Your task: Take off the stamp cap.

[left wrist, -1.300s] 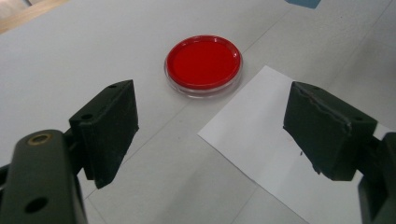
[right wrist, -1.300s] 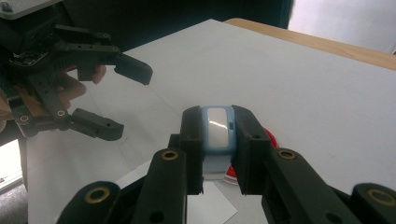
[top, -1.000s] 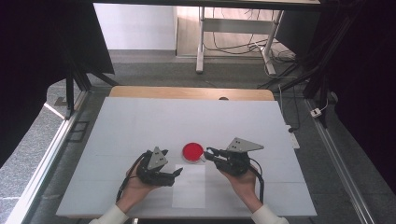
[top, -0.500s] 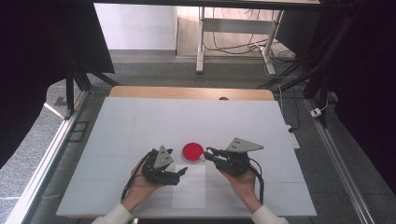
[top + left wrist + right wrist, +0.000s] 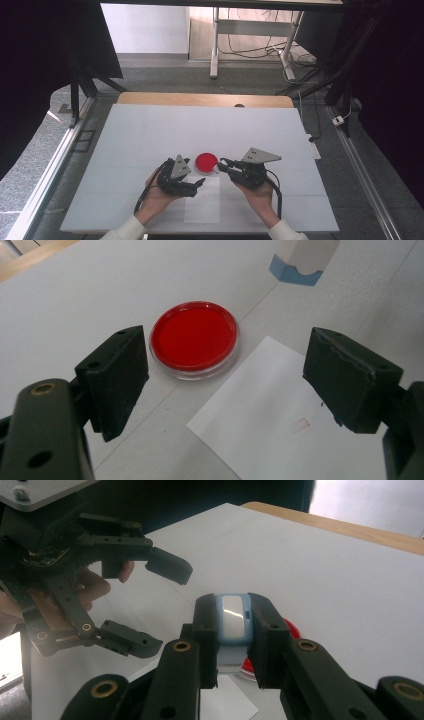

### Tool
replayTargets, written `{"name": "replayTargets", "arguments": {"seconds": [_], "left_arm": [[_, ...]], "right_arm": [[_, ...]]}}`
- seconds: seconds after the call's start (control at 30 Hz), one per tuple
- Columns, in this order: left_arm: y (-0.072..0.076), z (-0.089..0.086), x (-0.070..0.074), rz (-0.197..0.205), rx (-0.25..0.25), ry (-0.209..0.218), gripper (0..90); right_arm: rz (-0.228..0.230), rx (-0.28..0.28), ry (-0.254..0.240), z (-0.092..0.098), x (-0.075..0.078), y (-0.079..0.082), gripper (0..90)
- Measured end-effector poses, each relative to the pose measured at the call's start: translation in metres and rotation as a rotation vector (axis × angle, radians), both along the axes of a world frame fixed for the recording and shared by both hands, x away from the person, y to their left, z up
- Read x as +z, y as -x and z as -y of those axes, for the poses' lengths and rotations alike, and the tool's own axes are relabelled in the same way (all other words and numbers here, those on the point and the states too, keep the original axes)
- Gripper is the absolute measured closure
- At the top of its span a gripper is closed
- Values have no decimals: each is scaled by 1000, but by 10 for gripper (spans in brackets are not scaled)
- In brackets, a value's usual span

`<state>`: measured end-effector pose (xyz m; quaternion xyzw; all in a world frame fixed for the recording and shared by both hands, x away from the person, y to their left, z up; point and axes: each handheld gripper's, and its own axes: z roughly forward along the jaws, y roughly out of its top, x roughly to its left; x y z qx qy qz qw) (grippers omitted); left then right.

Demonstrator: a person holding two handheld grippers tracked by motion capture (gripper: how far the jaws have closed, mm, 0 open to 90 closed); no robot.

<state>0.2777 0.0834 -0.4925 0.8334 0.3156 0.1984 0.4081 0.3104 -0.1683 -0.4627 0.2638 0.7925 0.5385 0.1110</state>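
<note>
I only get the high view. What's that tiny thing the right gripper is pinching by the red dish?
Observer: The right gripper is shut on a small stamp, light blue with a white top.
Operator: Is the left gripper grabbing anything?
Observer: No. The left gripper is open, with only table and paper between its jaws.
Operator: Is the red dish just a red blob?
Observer: It's a clear round dish with a see-through rim and a flat red pad inside.
Operator: Is the paper blank?
Observer: Not quite. The white paper carries a faint small reddish rectangle outline.

Blue-white stamp [image 5: 233, 617] between right hand-held gripper [image 5: 234, 630] jaws (clamped)
</note>
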Motion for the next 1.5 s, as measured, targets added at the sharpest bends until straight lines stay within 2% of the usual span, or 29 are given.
{"name": "replayTargets", "arguments": {"seconds": [0.9,1.23,1.5], "left_arm": [[-6,25,-3,2,-17,-13,187],[-7,31,-4,12,-15,-9,200],[-9,36,-6,16,-17,-9,224]], "right_arm": [[-9,-5,-9,-7,-3,1,752],[-35,-33,-35,-9,-4,0,752],[-35,-36,-41,-12,-4,1,752]]}}
